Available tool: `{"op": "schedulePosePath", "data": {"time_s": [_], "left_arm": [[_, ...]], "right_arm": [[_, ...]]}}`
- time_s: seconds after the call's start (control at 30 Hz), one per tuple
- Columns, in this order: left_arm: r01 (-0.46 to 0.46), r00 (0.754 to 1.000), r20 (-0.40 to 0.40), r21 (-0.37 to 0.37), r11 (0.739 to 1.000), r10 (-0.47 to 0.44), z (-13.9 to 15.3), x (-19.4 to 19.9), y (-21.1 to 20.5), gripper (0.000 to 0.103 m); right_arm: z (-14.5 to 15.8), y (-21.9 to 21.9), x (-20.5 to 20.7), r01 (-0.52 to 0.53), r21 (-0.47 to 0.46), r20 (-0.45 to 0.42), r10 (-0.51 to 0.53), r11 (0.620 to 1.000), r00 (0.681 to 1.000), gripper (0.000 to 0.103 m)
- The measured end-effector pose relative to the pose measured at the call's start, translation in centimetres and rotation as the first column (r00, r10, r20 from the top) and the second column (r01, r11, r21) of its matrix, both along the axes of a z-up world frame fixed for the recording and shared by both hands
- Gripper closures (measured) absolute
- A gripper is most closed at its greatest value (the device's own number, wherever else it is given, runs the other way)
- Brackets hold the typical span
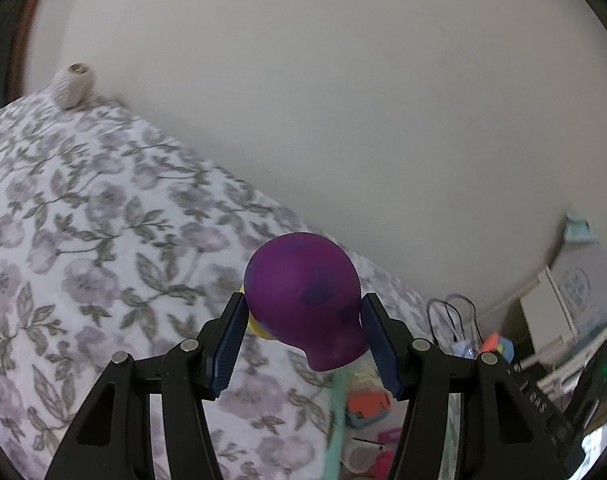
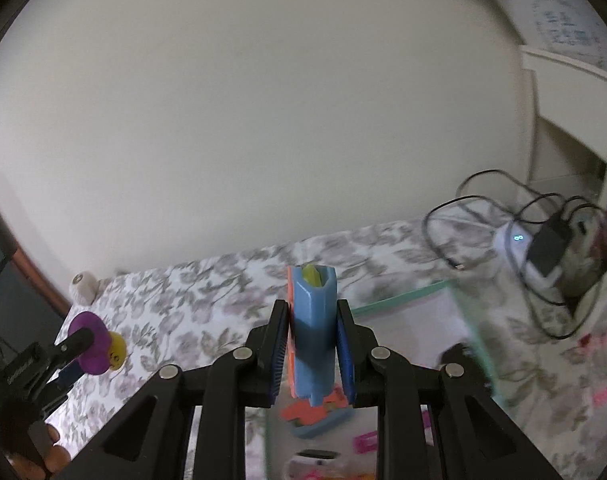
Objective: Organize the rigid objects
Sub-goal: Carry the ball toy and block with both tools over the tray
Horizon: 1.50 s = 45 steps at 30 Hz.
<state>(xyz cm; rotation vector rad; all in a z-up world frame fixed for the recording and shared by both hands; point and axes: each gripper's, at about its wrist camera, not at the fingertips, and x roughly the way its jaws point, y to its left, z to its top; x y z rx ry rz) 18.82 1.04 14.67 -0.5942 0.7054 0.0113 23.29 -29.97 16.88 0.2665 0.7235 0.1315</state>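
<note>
Here, left tongs (image 1: 303,344) grip one purple toy (image 1: 303,300) (yellow underneath), right tongs (image 2: 313,350) one blue block (image 2: 313,332).

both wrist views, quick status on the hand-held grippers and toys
Left hand-held gripper shut on purple toy, above floral bedspread. Right hand-held gripper shut on blue toy. Nothing blocking.

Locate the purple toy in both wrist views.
Left wrist: purple toy at lower centre, clamped in the left tool.
Right wrist: purple toy at lower left, in that same tool.
Shared landmark: white yarn ball at the bed's far corner by the wall.
</note>
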Motion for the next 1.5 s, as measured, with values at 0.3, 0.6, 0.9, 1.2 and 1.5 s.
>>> {"op": "schedulePosePath", "data": {"time_s": [0.3,0.6,0.9,1.2,1.5], "left_arm": [[0.218,0.976,0.011,0.083,0.972,-0.219,0.4,0.5,-8.8,0.043],[0.360,0.933,-0.053,0.111,0.926,-0.356,-1.8,0.9,-14.4,0.043],[0.433,0.899,-0.131,0.117,0.894,-0.418,-5.0,1.4,-16.7,0.043],[0.470,0.875,-0.200,0.122,0.874,-0.442,-7.3,1.6,-17.8,0.043],[0.466,0.870,-0.240,0.121,0.876,-0.430,-8.0,1.9,-17.9,0.043]], "right_arm": [[0.7,-4.7,-0.9,0.096,-0.018,0.010,-0.096,0.995,0.995,0.079],[-0.3,-6.8,-0.7,0.124,-0.022,-0.039,-0.125,0.992,0.991,0.079],[-5.6,-4.5,1.8,0.034,-0.079,-0.210,-0.050,0.996,0.976,0.079],[-9.6,-2.3,2.6,-0.039,-0.105,-0.322,0.003,0.994,0.947,0.079],[-11.2,-2.2,3.0,-0.040,-0.109,-0.368,-0.003,0.993,0.930,0.077]]}}
